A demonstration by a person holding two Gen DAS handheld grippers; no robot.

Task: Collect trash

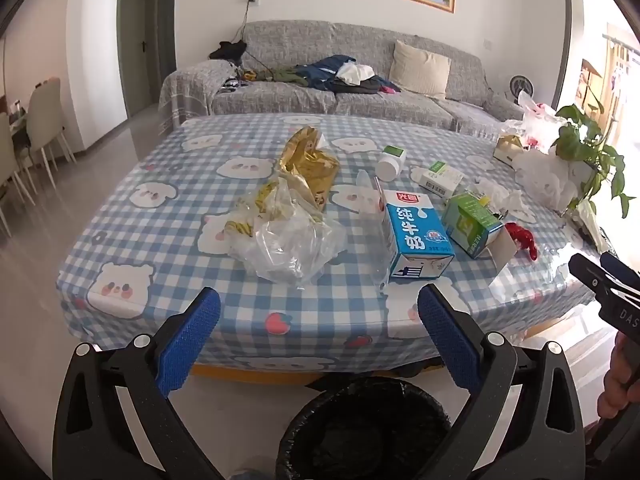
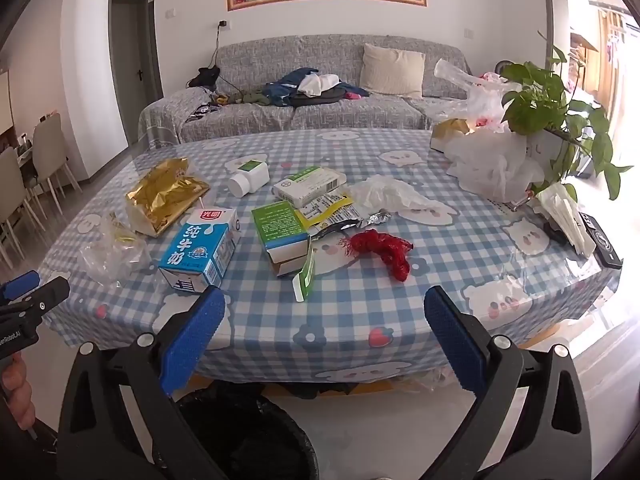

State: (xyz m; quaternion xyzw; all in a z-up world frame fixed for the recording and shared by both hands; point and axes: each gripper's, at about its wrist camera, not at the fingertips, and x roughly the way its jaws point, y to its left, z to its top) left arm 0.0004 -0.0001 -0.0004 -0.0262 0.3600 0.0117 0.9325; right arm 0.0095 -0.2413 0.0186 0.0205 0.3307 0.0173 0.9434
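Blue-and-white checked desk cloth (image 2: pixel 360 312) printed with white bears; blue-and-white milk carton (image 2: pixel 200 252); green-and-white opened box (image 2: pixel 282 232); crumpled red wrapper (image 2: pixel 384 248); gold foil bag (image 2: pixel 164 196); black-lined bin (image 1: pixel 360 432).

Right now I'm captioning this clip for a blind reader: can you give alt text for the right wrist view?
The open, empty right gripper points at a checked-cloth table strewn with trash: a blue milk carton, a green box, a red mesh scrap, a gold wrapper. A black-lined bin stands below.
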